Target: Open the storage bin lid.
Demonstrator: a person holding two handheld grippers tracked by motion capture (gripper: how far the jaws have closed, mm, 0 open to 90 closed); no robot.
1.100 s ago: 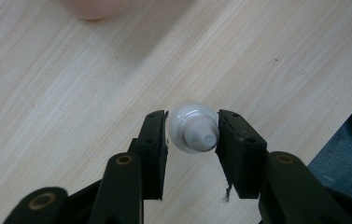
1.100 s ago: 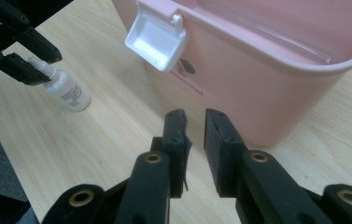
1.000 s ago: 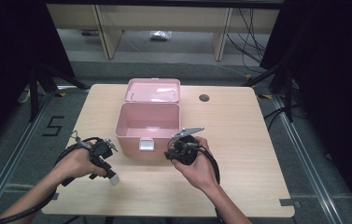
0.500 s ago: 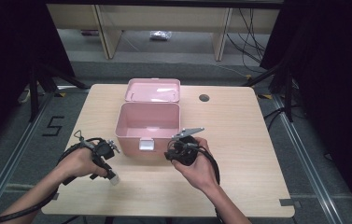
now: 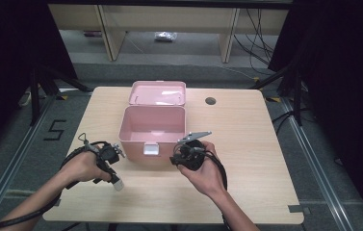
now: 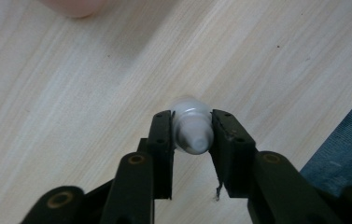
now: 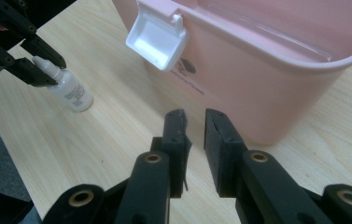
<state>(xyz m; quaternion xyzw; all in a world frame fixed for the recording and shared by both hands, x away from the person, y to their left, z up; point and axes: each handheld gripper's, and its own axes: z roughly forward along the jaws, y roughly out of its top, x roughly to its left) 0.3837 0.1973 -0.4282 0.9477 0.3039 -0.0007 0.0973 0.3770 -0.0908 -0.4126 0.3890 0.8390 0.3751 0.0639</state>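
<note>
A small white bottle (image 5: pixel 117 183) stands upright on the wooden table near its front left. My left gripper (image 5: pixel 113 177) points down over it. Its jaws have just been closing, and in the left gripper view both pads (image 6: pixel 160 135) press the sides of the bottle (image 6: pixel 192 129). The right gripper view shows that bottle (image 7: pixel 71 91) pinched at its neck. An open pink box (image 5: pixel 136 144) with a raised lid (image 5: pixel 158 94) and a white latch (image 5: pixel 150 149) sits mid-table. My right gripper (image 5: pixel 174 160) hovers by the box's front right corner, open with a narrow gap and nothing between the jaws (image 7: pixel 194 119).
A dark round hole (image 5: pixel 211 101) is set in the table behind the box on the right. The table's front edge lies close behind the bottle, with blue cloth (image 6: pixel 346 154) beyond it. Bare wood stretches right of the box.
Both hands and the box stay where they were. The left jaws look slightly closer together at the bottle.
</note>
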